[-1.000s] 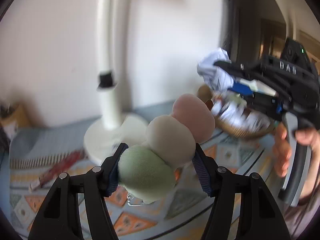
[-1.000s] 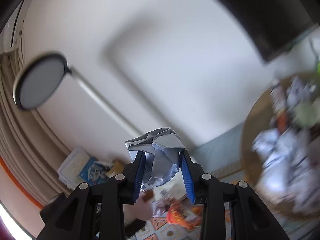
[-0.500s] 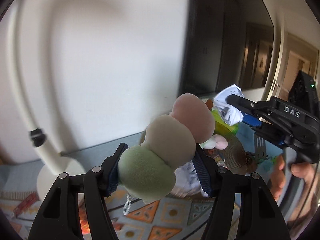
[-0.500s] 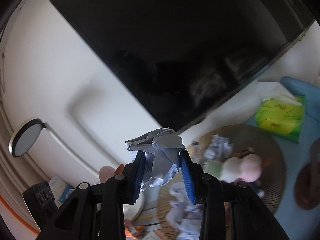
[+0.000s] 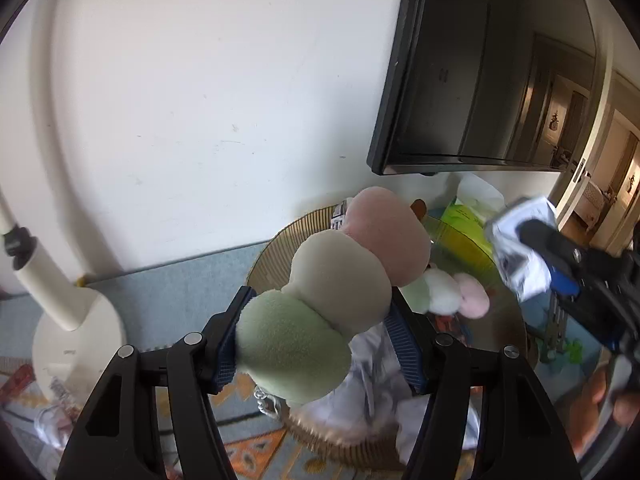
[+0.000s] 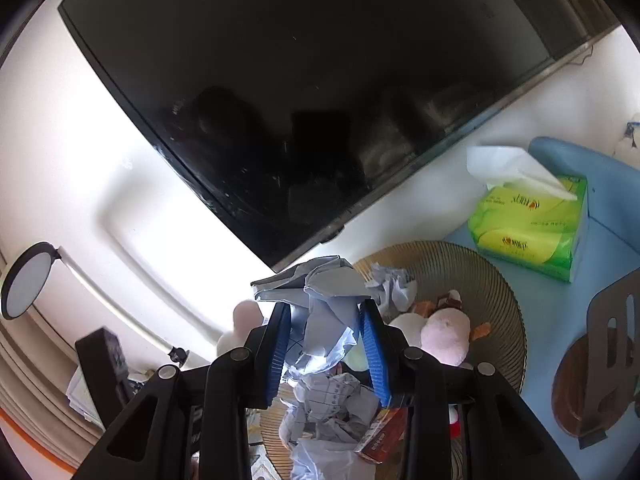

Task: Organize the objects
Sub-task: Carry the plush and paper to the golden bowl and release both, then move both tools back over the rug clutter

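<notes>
Since a second ago, both views have been swung from the lamp side to the round woven basket [image 6: 496, 280] below the black screen [image 6: 312, 92]. The left gripper [image 5: 316, 336] is closed on a plush toy [image 5: 336, 280] of green, cream and pink balls, held above the basket's rim [image 5: 272, 248]. The right gripper [image 6: 326, 344] is closed on a crumpled paper ball [image 6: 320, 300], also over the basket. Inside the basket, crumpled papers [image 6: 332, 404] lie at 6 o'clock, another paper wad [image 6: 392, 284] at 11 o'clock, a second plush toy [image 6: 440, 336] near the centre, and a red packet [image 6: 384, 436] at the near edge. A green tissue pack [image 6: 528, 228] stands just beside the basket at 2 o'clock.
</notes>
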